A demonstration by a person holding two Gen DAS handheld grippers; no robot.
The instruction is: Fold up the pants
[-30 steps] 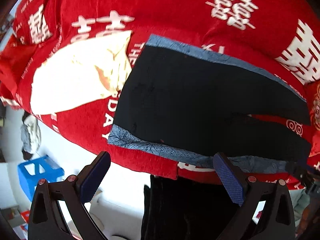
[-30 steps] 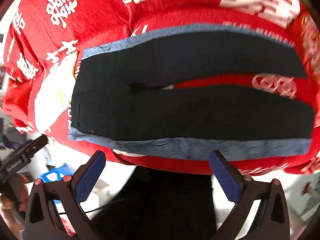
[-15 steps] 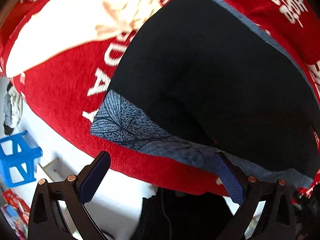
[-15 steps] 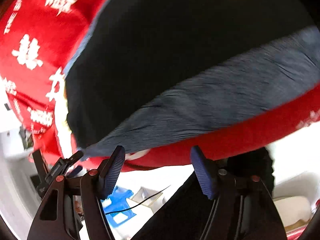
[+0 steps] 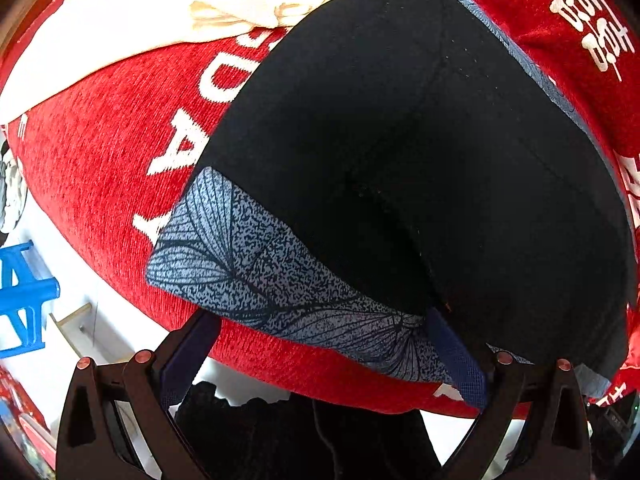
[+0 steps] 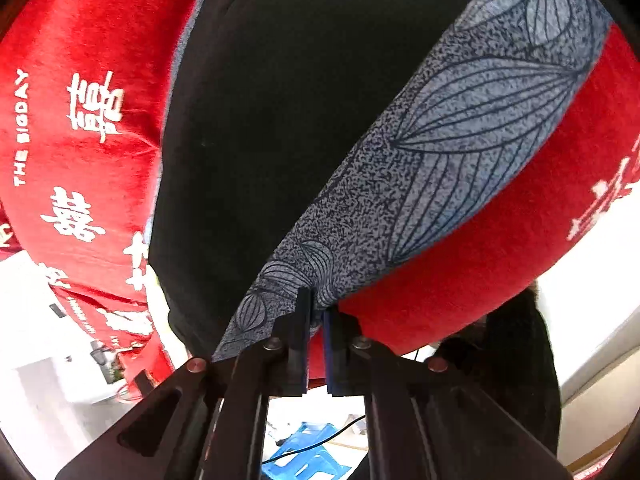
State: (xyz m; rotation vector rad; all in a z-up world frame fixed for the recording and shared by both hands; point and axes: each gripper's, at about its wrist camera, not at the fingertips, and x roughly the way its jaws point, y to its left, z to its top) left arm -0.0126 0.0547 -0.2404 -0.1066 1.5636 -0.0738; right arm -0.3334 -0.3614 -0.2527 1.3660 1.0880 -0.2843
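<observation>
Black pants [image 5: 420, 128] with a grey-blue leaf-print side stripe [image 5: 256, 268] lie flat on a red cloth with white characters [image 5: 100, 184]. My left gripper [image 5: 320, 344] is open at the near edge, its fingers straddling the stripe near the pants' corner. In the right wrist view the pants [image 6: 280, 100] and the stripe [image 6: 460, 128] fill the frame. My right gripper [image 6: 316, 320] is shut on the stripe's near edge.
A cream garment [image 5: 168, 12] lies on the red cloth beyond the pants' left end. A blue plastic stool [image 5: 20, 292] stands on the floor at left; it also shows in the right wrist view [image 6: 308, 452]. The person's dark clothing [image 5: 304, 436] is below the table edge.
Both grippers moved down and in to the pants' near edge. The right gripper went from wide open to shut on the stripe. The left gripper stayed open.
</observation>
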